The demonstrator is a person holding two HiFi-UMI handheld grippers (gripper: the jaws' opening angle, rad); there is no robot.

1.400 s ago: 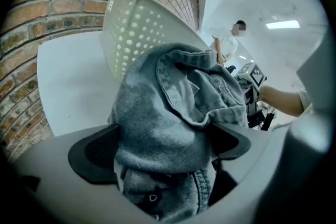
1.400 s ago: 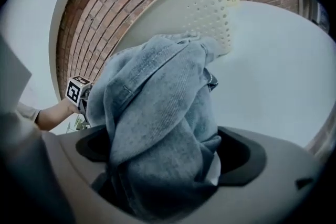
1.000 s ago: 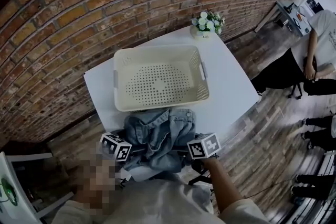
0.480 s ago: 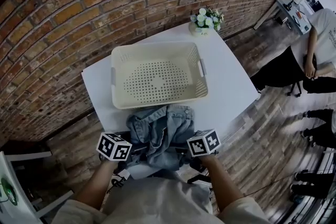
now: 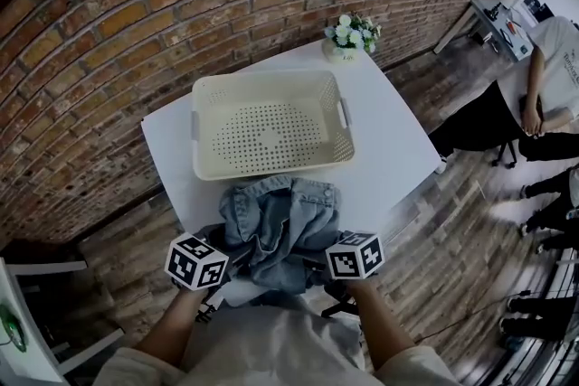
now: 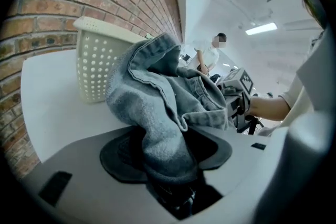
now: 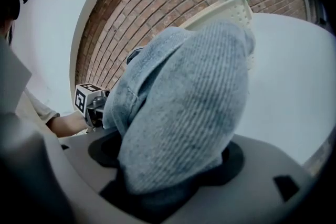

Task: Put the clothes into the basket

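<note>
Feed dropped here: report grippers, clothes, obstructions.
Left gripper, right gripper: jaws just closed further, each clamped on denim garment. Garment at near table edge, outside basket. Nothing in the way.

White table [image 5: 389,149]: basket [image 5: 271,131], flower pot [image 5: 351,33], denim garment [image 5: 280,226] at near edge.

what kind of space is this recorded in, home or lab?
Probably a staged lab or office corner, not a home: a lone white table with a basket and flowers beside a brick wall, and bystanders by a desk nearby.
</note>
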